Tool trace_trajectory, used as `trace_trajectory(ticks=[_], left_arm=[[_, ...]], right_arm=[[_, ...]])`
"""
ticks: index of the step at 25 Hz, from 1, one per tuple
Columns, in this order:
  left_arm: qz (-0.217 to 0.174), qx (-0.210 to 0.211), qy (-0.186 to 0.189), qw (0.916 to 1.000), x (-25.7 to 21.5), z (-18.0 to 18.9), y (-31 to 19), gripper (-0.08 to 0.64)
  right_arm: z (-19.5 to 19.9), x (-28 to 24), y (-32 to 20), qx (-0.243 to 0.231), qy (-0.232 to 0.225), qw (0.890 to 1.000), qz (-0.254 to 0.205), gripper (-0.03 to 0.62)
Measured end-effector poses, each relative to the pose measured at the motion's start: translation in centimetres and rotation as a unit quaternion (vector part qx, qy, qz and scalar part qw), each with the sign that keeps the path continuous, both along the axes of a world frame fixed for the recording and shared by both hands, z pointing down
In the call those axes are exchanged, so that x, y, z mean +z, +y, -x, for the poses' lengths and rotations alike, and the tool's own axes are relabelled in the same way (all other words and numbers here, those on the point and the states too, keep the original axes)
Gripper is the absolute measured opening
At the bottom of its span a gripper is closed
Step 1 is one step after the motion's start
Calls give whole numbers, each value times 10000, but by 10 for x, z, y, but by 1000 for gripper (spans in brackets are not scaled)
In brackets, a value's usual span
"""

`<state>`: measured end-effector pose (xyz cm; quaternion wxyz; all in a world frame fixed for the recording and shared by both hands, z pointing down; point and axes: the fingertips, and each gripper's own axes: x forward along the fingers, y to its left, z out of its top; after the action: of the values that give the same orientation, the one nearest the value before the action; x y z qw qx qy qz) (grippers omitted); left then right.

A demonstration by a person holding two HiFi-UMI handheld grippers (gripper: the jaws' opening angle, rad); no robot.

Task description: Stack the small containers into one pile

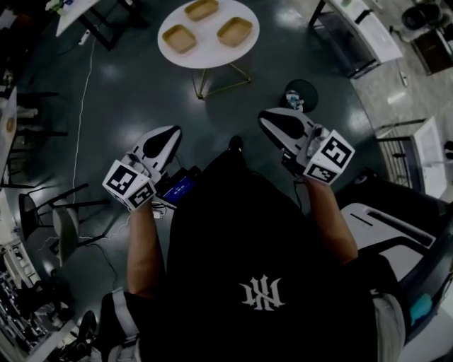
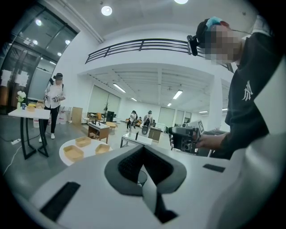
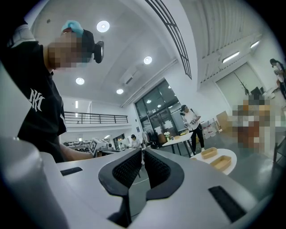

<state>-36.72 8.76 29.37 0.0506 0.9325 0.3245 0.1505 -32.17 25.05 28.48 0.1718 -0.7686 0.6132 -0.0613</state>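
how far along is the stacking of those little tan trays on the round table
Done: nothing yet. The three shallow tan containers lie apart on the round white table, none nested.
In hand: nothing. The left claw and right claw are shut and empty, held near the person's body, short of the table.
Left: everything, stacking all three containers into one pile.

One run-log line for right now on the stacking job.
stage: not begun | containers: three, unstacked, apart on round table | left tongs: shut, empty | right tongs: shut, empty
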Motion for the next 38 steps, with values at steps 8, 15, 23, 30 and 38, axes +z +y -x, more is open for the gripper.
trace_trajectory(ticks=[8,15,23,30,38], left_arm=[[216,136,14,9997,12,-33,14,2],[385,74,-64,9992,18,-85,17,2],[492,23,-50,9988,5,-163,0,2],[586,194,126,9980,-19,-235,9,2],[1005,34,-179,9948,0,-290,7,2]], right_arm=[[-26,19,10,89,-199,9996,161,48],[-80,20,5,-87,-177,9991,364,48],[-158,13,-31,-355,-92,9978,552,48],[-228,6,-42,-428,-52,9959,798,48],[-286,17,-54,-473,-142,9931,1067,48]])
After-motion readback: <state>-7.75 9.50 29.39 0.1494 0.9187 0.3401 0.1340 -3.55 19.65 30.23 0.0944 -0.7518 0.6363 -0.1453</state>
